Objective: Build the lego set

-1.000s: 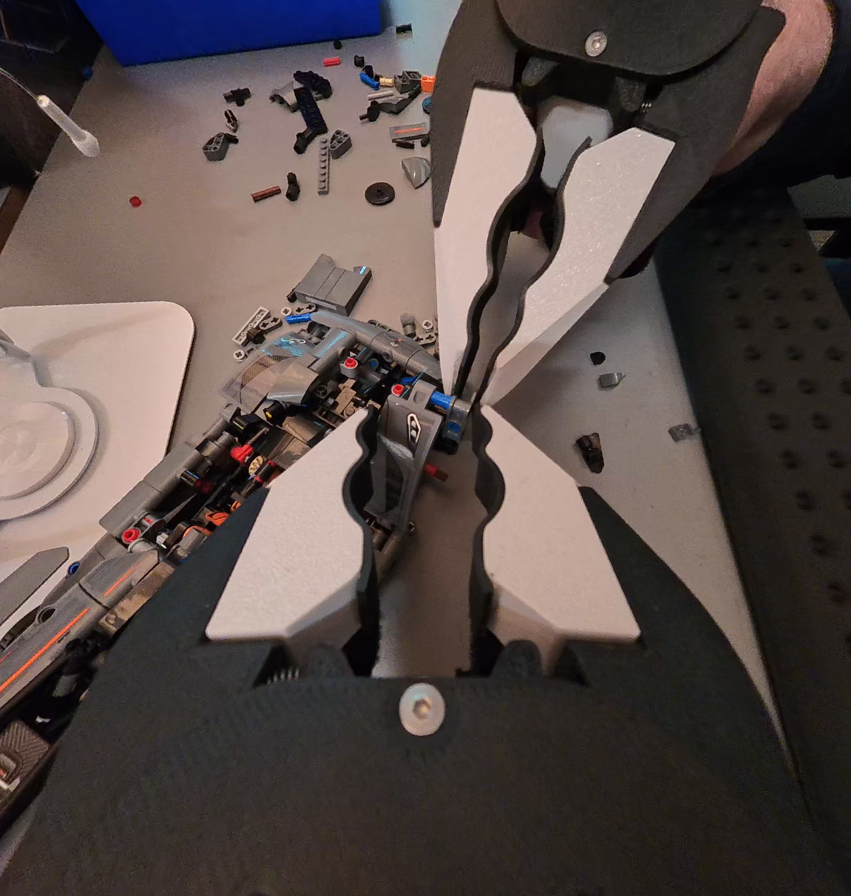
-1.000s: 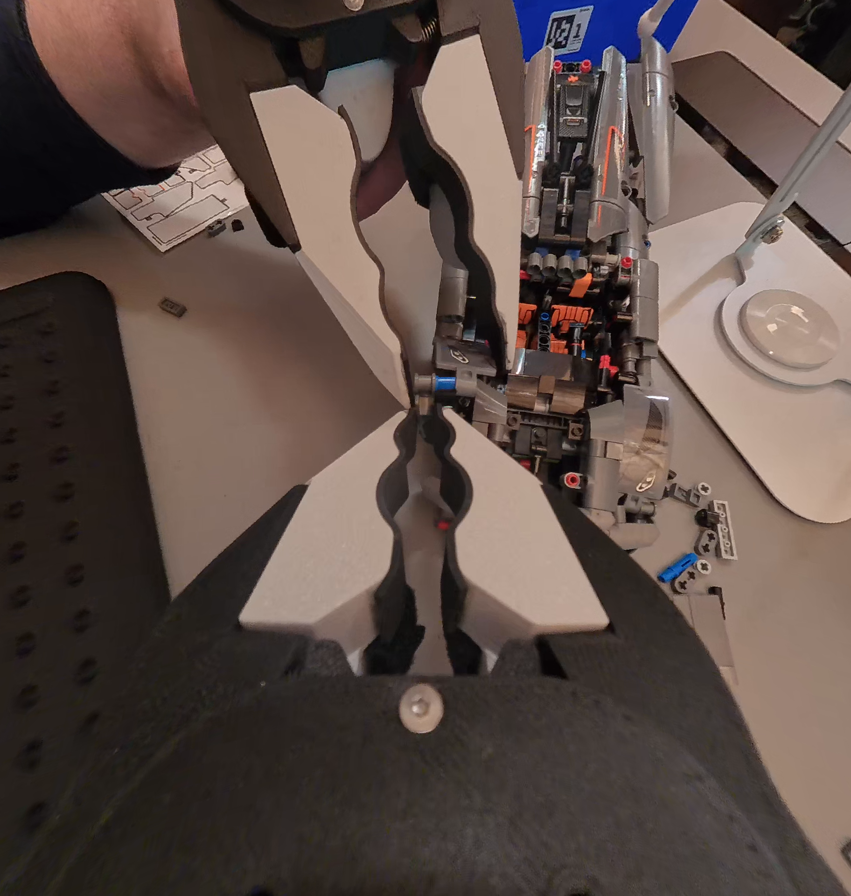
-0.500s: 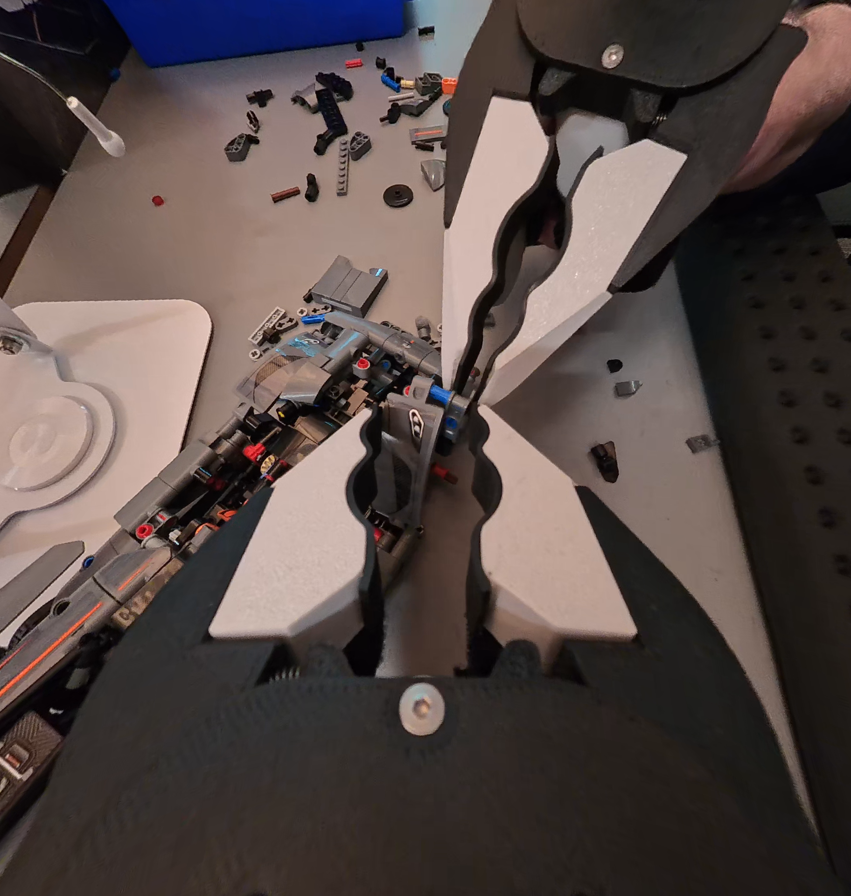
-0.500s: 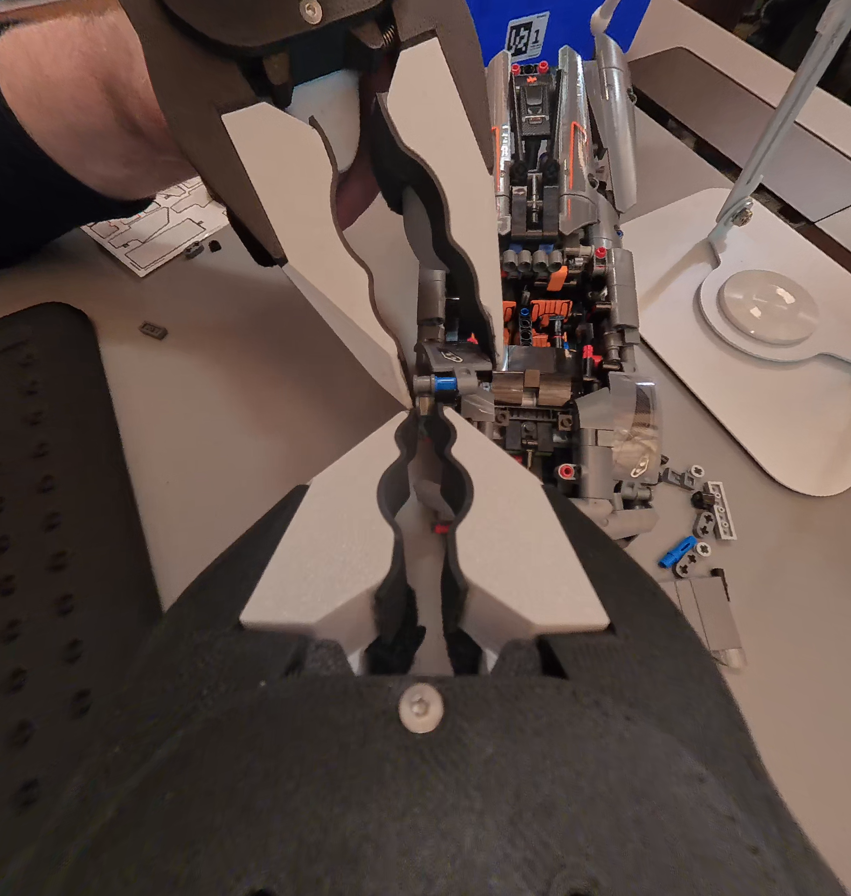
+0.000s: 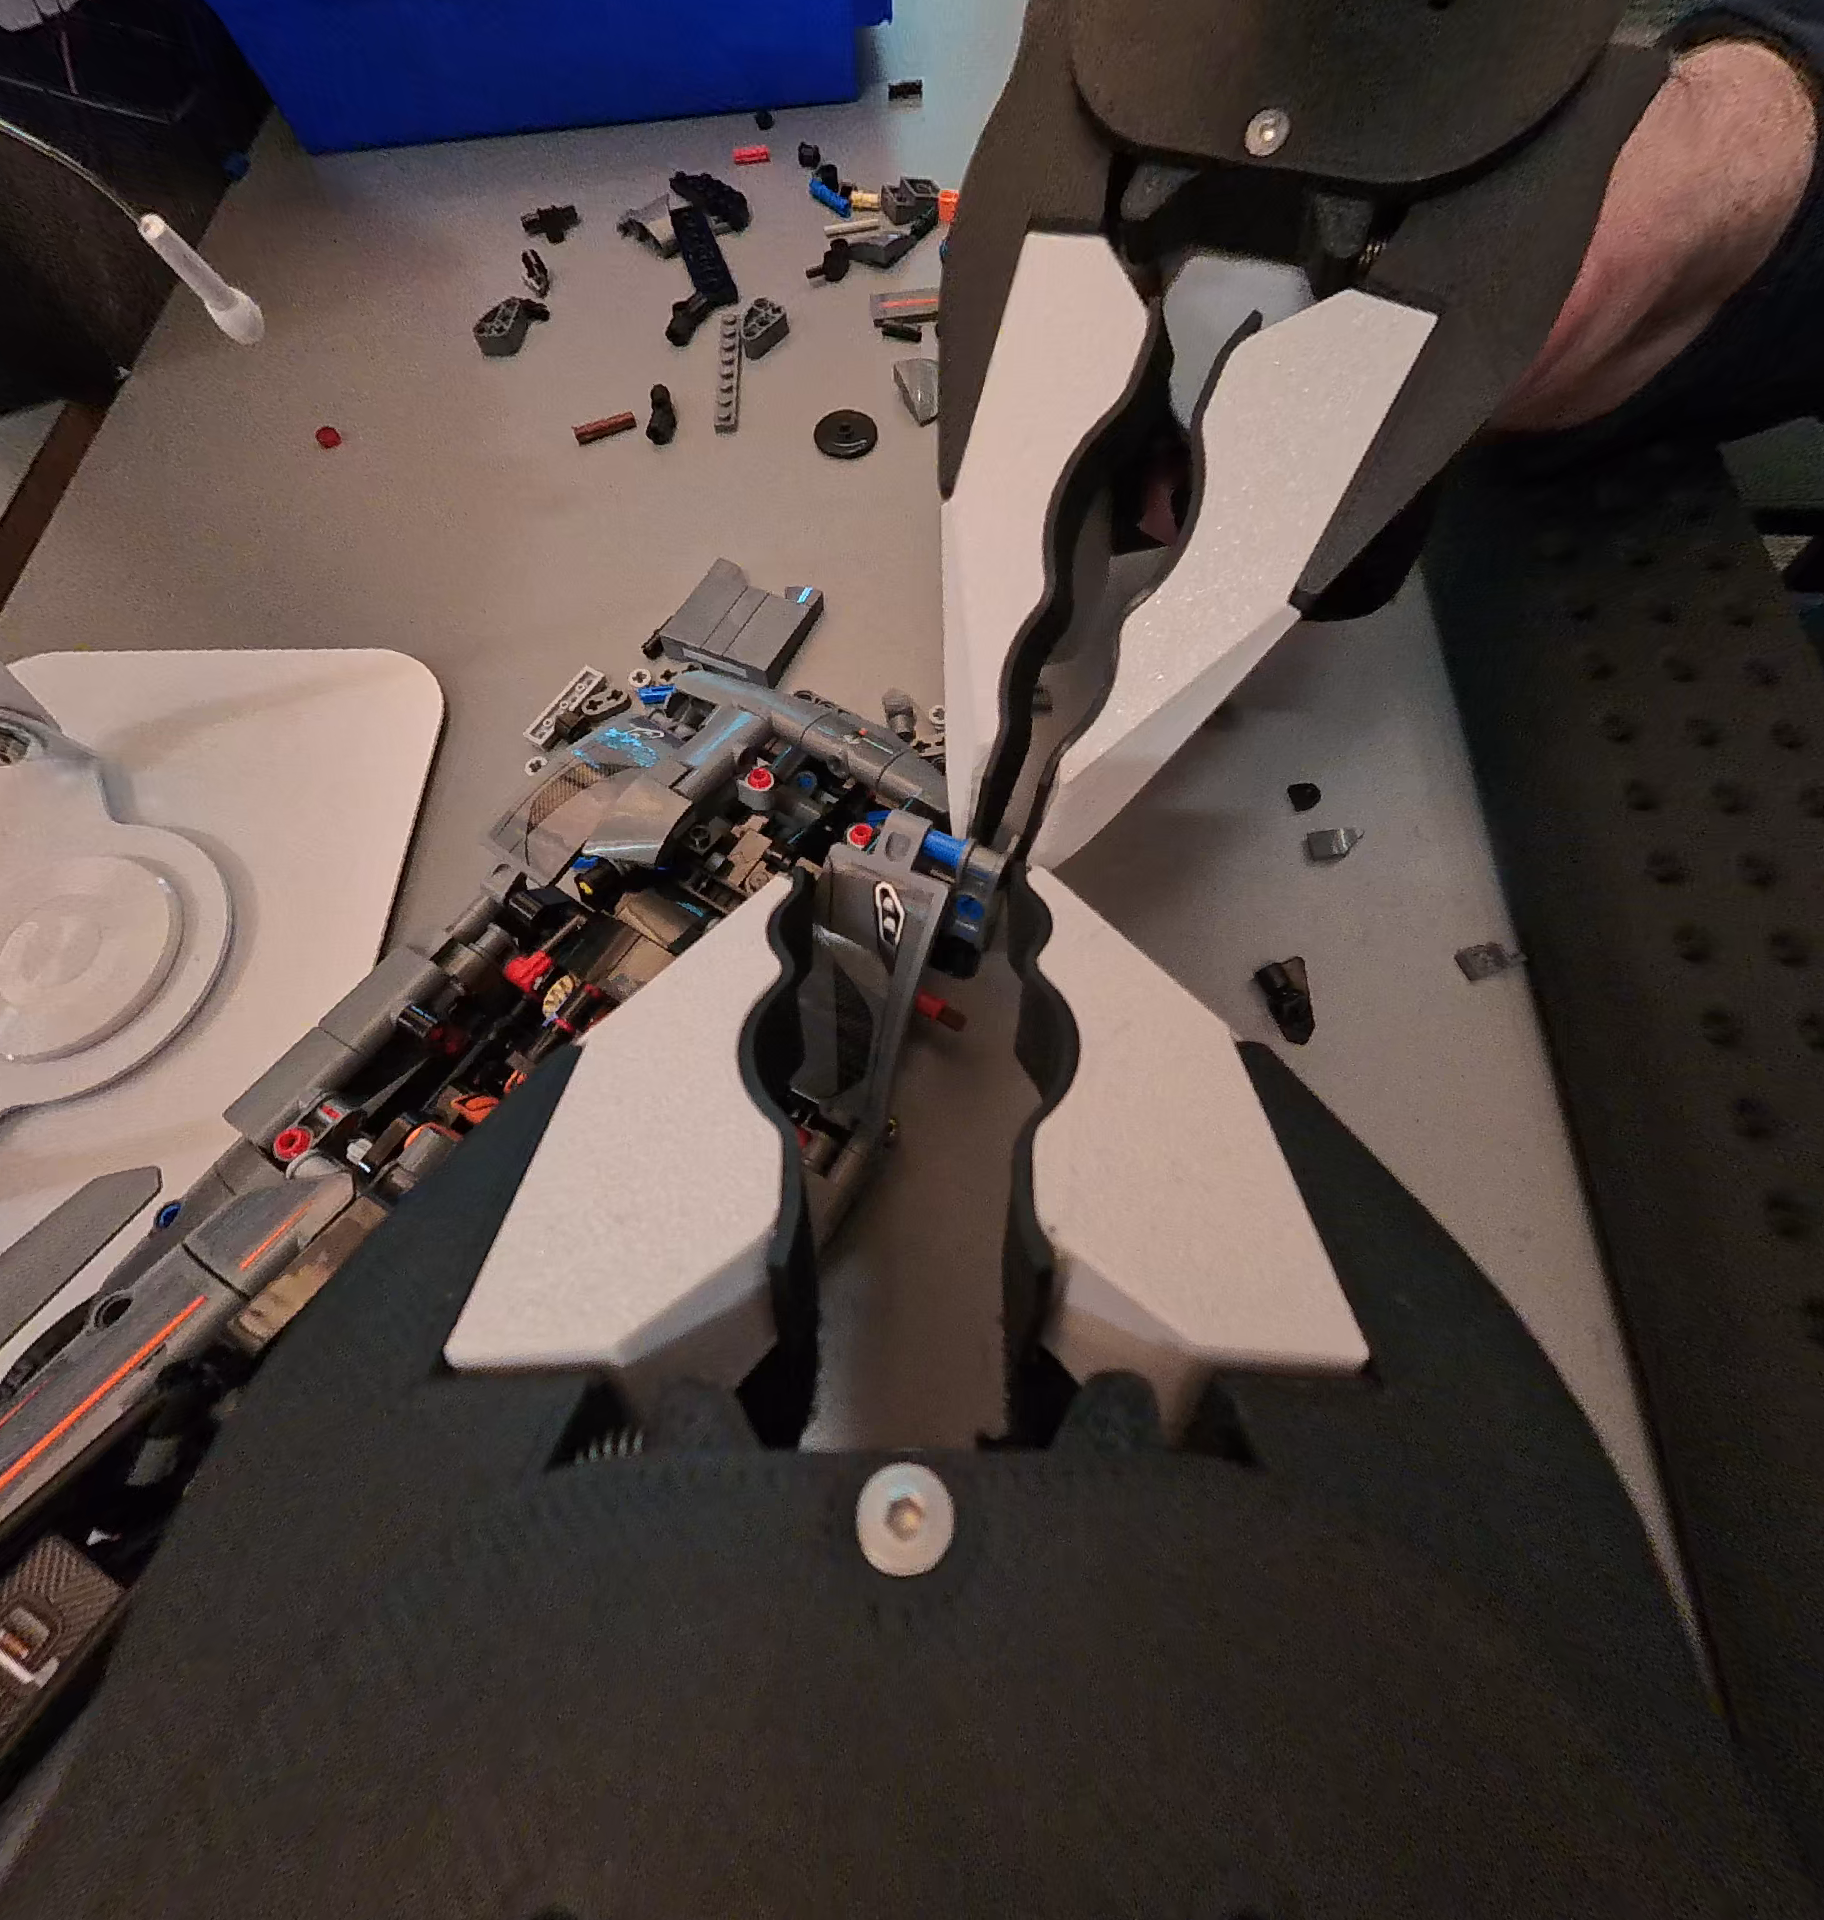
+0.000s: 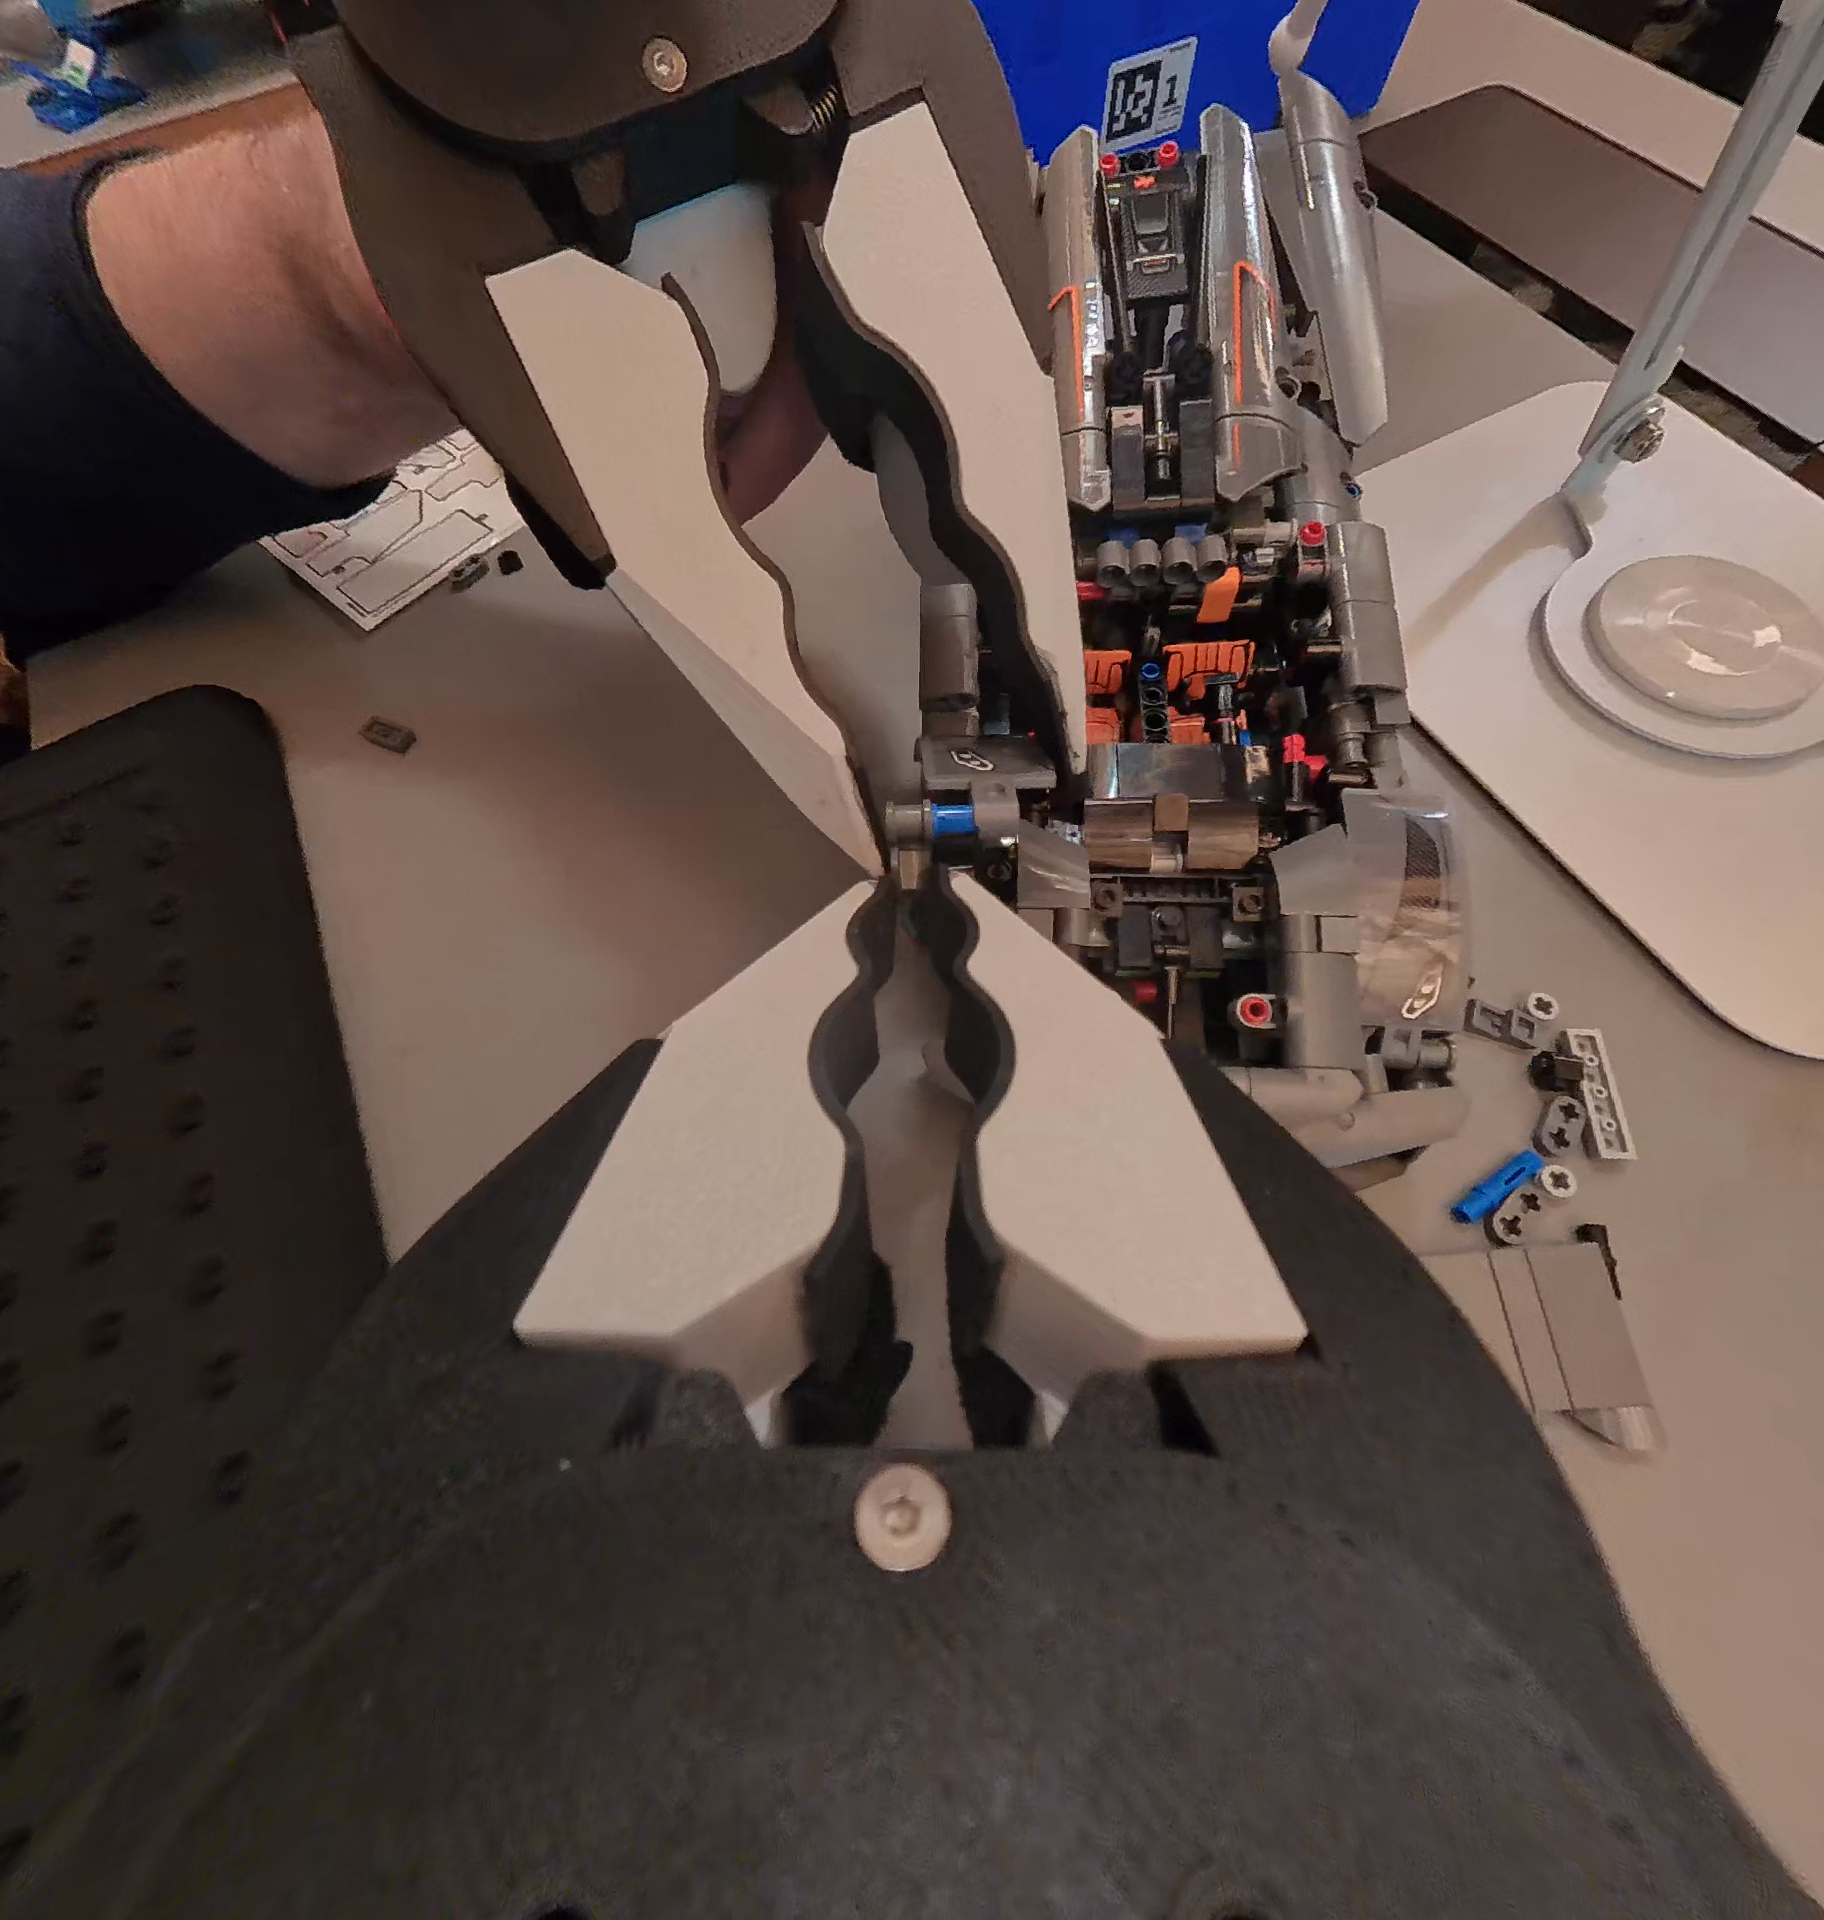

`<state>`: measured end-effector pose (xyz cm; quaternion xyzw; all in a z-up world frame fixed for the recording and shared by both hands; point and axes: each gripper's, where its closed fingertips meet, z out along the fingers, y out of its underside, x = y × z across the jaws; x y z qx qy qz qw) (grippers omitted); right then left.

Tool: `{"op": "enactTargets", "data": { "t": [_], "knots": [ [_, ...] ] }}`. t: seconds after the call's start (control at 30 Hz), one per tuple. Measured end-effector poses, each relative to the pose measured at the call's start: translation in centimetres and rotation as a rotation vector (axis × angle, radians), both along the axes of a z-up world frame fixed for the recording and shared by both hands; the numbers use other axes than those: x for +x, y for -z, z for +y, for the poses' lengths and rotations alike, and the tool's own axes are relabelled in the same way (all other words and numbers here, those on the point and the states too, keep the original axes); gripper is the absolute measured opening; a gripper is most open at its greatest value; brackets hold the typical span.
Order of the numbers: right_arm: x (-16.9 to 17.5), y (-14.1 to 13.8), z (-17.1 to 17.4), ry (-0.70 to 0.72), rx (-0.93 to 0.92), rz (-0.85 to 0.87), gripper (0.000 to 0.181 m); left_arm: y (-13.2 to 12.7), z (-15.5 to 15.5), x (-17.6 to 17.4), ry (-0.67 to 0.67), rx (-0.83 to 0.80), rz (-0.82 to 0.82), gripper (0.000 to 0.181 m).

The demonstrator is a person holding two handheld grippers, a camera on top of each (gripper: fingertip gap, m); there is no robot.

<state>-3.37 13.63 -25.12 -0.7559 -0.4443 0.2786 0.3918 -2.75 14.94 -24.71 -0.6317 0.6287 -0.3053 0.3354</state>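
Note:
A long grey lego car model [image 5: 617,831] with orange stripes lies on the grey table; it also shows in the right wrist view [image 6: 1199,790]. My left gripper [image 5: 908,894] is shut around the car's front corner panel [image 5: 877,935]. My right gripper [image 6: 910,883] comes from the opposite side and is shut on a small grey connector [image 6: 908,821] with a blue pin [image 6: 952,821], held against that corner. In the left wrist view the right gripper [image 5: 996,836] meets the connector [image 5: 981,868] tip to tip with mine.
Loose lego pieces [image 5: 721,270] are scattered at the table's back before a blue bin [image 5: 534,52]. A white magnifier base [image 5: 212,790] stands beside the car. A black perforated mat [image 5: 1666,935] lies on the other side. Small parts [image 6: 1552,1122] and a sheet [image 6: 399,540] lie nearby. Less than 4 cm separates the two grippers' tips.
Both grippers keep their hold. The right gripper has pressed a little closer to the car's corner, and the car has shifted slightly in both views.

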Motion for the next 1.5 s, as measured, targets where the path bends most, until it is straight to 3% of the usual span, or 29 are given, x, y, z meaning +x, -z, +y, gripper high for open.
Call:
{"op": "enactTargets", "data": {
  "t": [0.73, 1.5],
  "knots": [
    [-0.05, 0.32, -0.62, -0.118, -0.017, -0.017, 0.004, 0.17, -0.61, 0.02, 0.049, 0.055, 0.037, 0.033],
    [0.73, 0.09, -0.58, -0.087, -0.056, -0.095, 0.004, 0.12, -0.44, 0.61, 0.033, 0.037, 0.028, 0.034]
  ]
}}
